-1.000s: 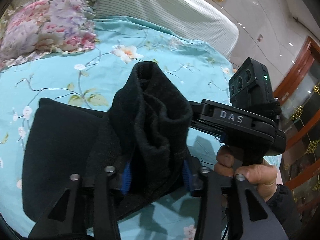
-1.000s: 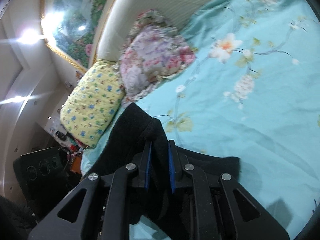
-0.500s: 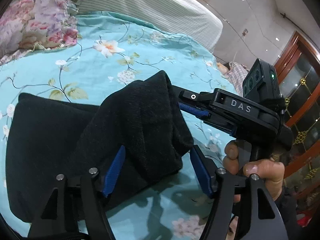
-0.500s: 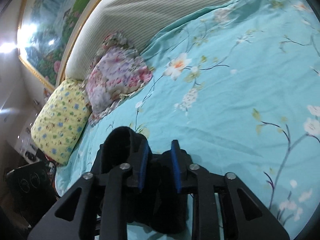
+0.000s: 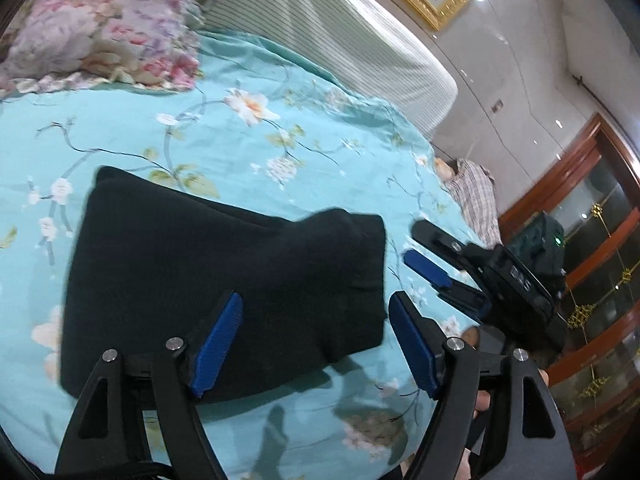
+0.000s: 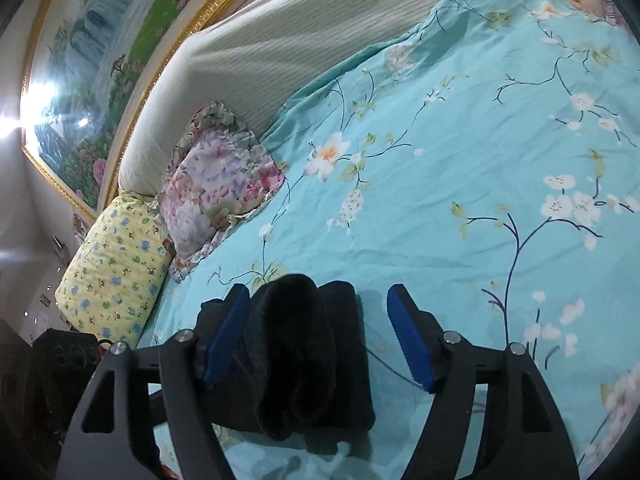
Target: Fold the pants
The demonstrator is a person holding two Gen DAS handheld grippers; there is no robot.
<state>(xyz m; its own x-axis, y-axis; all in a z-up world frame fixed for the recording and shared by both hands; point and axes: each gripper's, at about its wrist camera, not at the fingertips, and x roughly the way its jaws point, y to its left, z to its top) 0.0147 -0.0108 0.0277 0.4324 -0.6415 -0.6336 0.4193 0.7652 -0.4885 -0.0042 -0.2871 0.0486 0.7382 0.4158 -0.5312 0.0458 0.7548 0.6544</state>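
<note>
The black pants (image 5: pixel 224 276) lie folded in a thick rectangular bundle on the turquoise floral bedsheet (image 5: pixel 248 152). My left gripper (image 5: pixel 316 340) is open, its blue pads either side of the bundle's near right corner, holding nothing. In the right wrist view the pants (image 6: pixel 308 352) lie between the fingers of my open right gripper (image 6: pixel 318 340), with the left pad against the cloth and the right pad clear of it. The right gripper also shows in the left wrist view (image 5: pixel 436 268), just right of the bundle.
A pink floral pillow (image 5: pixel 100 28) and a yellow patterned pillow (image 6: pixel 116 256) lie at the head of the bed by the striped headboard (image 6: pixel 280 52). A checked cloth (image 5: pixel 476 196) sits at the bed's far edge. A wooden cabinet (image 5: pixel 592 280) stands to the right.
Both grippers opened and let go of the pants. The raised fold dropped flat onto the bundle, and both grippers pulled back a little.
</note>
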